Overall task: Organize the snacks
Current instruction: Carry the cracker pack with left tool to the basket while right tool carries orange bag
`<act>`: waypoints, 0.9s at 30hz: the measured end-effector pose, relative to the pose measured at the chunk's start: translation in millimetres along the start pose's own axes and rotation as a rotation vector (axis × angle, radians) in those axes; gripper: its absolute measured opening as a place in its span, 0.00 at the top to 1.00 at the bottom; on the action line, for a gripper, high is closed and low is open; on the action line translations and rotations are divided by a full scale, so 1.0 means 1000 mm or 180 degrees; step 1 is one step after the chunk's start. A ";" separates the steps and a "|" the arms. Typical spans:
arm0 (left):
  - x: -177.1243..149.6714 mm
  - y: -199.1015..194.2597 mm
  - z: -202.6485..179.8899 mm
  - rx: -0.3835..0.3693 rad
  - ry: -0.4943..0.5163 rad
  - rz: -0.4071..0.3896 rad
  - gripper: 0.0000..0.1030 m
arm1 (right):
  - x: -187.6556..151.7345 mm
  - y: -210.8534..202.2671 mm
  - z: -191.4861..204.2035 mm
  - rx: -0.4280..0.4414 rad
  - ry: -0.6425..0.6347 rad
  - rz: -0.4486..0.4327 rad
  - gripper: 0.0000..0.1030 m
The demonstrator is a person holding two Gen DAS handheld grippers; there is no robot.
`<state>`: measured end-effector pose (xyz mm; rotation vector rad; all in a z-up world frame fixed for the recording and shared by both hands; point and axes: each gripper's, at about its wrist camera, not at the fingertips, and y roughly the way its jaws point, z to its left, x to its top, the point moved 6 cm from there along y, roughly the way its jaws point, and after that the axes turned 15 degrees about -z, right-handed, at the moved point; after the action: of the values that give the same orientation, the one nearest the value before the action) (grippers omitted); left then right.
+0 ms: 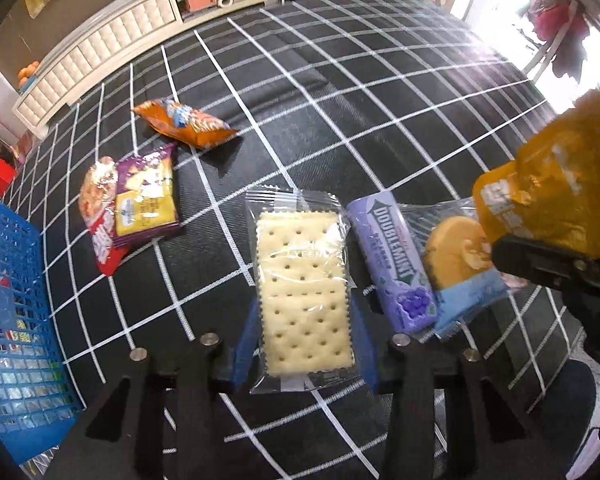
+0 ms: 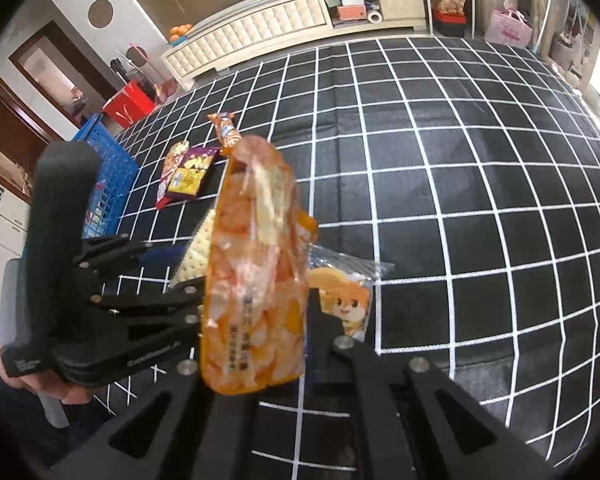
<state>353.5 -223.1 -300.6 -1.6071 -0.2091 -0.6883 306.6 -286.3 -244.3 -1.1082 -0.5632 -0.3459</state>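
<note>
Left wrist view: left gripper (image 1: 306, 344) stands wide around a clear-wrapped rectangular cracker pack (image 1: 302, 292). Right gripper (image 2: 256, 340) clamps a crinkly orange plastic snack bag (image 2: 252, 272).

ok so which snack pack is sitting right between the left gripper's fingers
The clear-wrapped cracker pack, lying flat between the left gripper fingers. The purple Doublemint pack lies just outside the right-hand finger.
</note>
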 end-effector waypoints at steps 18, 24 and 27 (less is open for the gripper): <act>0.001 -0.148 0.032 -0.0080 -0.0088 -0.0759 0.61 | 0.020 -0.065 0.102 0.0036 -0.0412 -0.0368 0.95; -0.014 -0.208 0.064 -0.0013 -0.0129 -0.1025 0.61 | 0.022 -0.078 0.149 0.0167 -0.0610 -0.0471 0.95; -0.023 -0.234 0.083 0.0077 -0.0116 -0.1141 0.61 | 0.025 -0.082 0.175 0.0264 -0.0728 -0.0504 0.95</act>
<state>240.6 -97.6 -116.7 -1.5753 -0.5391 -0.9261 239.0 -160.7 -111.5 -1.0320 -0.8639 -0.3316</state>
